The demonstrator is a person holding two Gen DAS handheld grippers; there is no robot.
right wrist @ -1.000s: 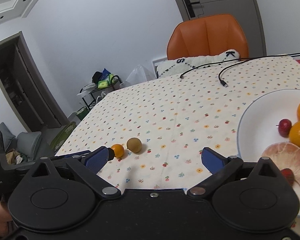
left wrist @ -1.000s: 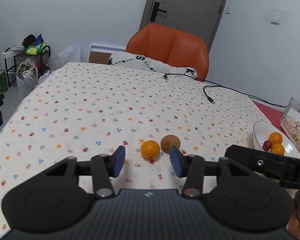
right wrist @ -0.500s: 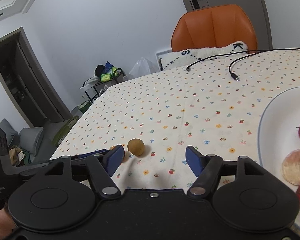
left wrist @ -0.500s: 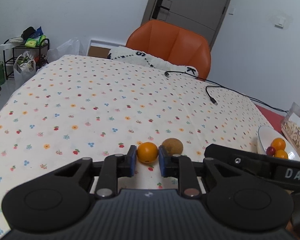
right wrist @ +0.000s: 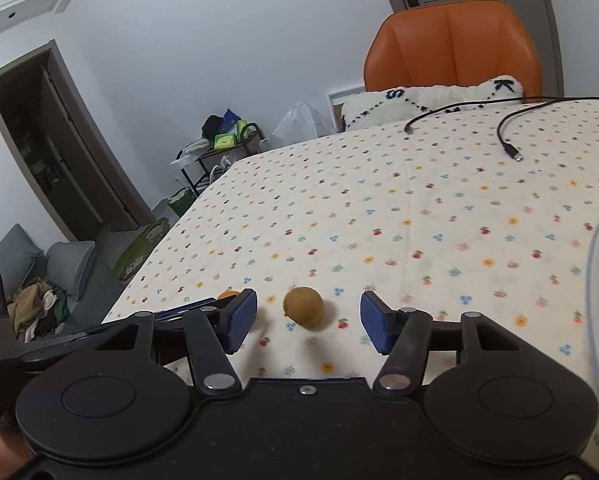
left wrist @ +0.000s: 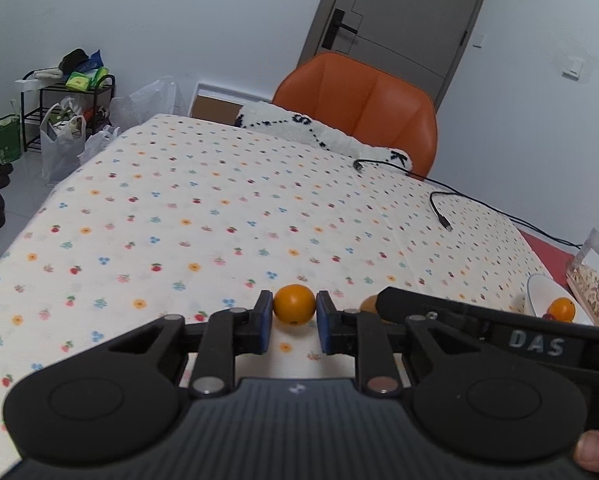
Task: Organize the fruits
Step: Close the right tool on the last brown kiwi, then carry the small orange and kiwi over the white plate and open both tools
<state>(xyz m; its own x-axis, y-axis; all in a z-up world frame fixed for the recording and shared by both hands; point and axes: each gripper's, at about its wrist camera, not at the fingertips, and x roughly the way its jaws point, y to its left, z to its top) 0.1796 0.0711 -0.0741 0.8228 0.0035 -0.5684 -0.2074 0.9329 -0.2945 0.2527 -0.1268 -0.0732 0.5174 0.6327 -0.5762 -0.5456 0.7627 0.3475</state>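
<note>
My left gripper point(left wrist: 294, 312) is shut on a small orange point(left wrist: 294, 304), its blue pads touching both sides, low over the floral tablecloth point(left wrist: 219, 220). A brown kiwi point(right wrist: 303, 306) lies on the cloth between the open fingers of my right gripper point(right wrist: 308, 316), untouched; in the left wrist view the kiwi point(left wrist: 369, 304) peeks out behind the right gripper's body. The orange point(right wrist: 229, 294) shows only as a sliver behind the right gripper's left finger. A white plate point(left wrist: 547, 292) at the far right holds an orange and a red fruit.
A black cable point(left wrist: 439, 208) lies across the far right of the table. An orange chair point(left wrist: 359, 108) with a white cushion stands behind it. A clear snack bag point(left wrist: 591, 284) sits by the plate. The plate rim point(right wrist: 597, 280) is close on the right.
My left gripper closed on the orange and now holds it. My right gripper moved left from the plate and now has the kiwi between its open fingers.
</note>
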